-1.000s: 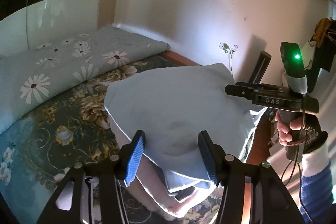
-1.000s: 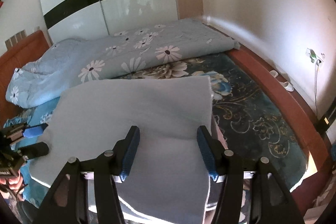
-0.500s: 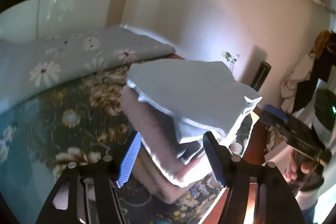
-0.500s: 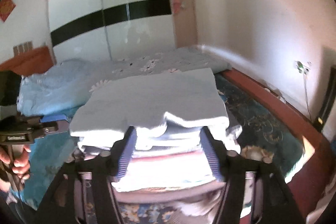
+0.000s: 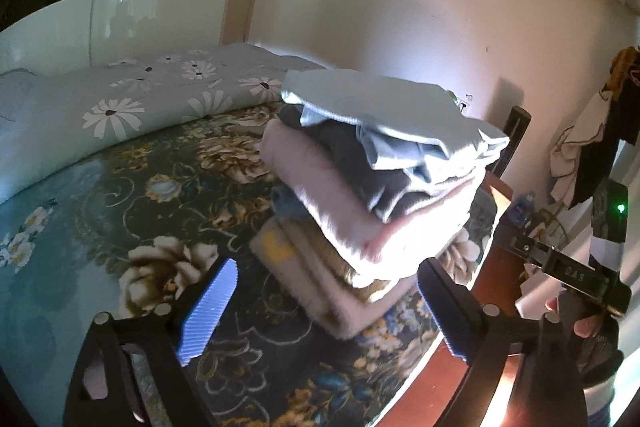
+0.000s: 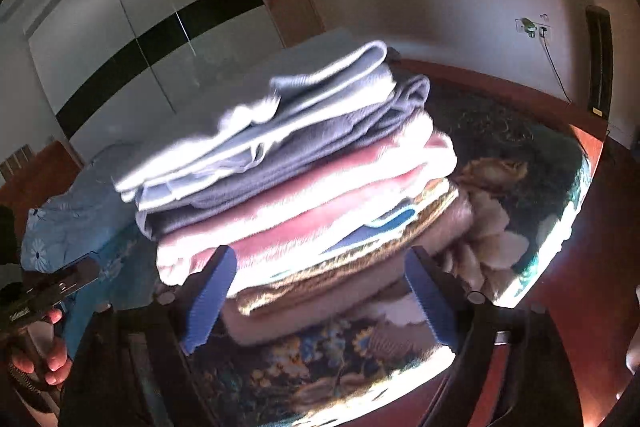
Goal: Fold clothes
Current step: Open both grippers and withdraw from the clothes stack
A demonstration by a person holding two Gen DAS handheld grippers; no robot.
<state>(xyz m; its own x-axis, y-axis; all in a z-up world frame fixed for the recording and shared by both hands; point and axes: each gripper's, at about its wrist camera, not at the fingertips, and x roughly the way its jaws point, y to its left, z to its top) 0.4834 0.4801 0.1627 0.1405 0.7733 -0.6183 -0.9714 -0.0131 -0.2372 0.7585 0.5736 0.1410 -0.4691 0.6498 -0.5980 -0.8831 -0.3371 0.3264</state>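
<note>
Several folded clothes are stacked in a pile [image 5: 372, 183] near the bed [image 5: 120, 195] corner, soft, light and easily slid askew, so the pile is best taken low from both sides, while both tongs [image 5: 324, 311] [image 6: 320, 301] are opening, nothing clamped.

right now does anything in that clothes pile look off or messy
Yes. The light blue top garment lies askew on the stack, overhanging it, its edges bunched rather than squared. The layers below look neatly stacked.
</note>
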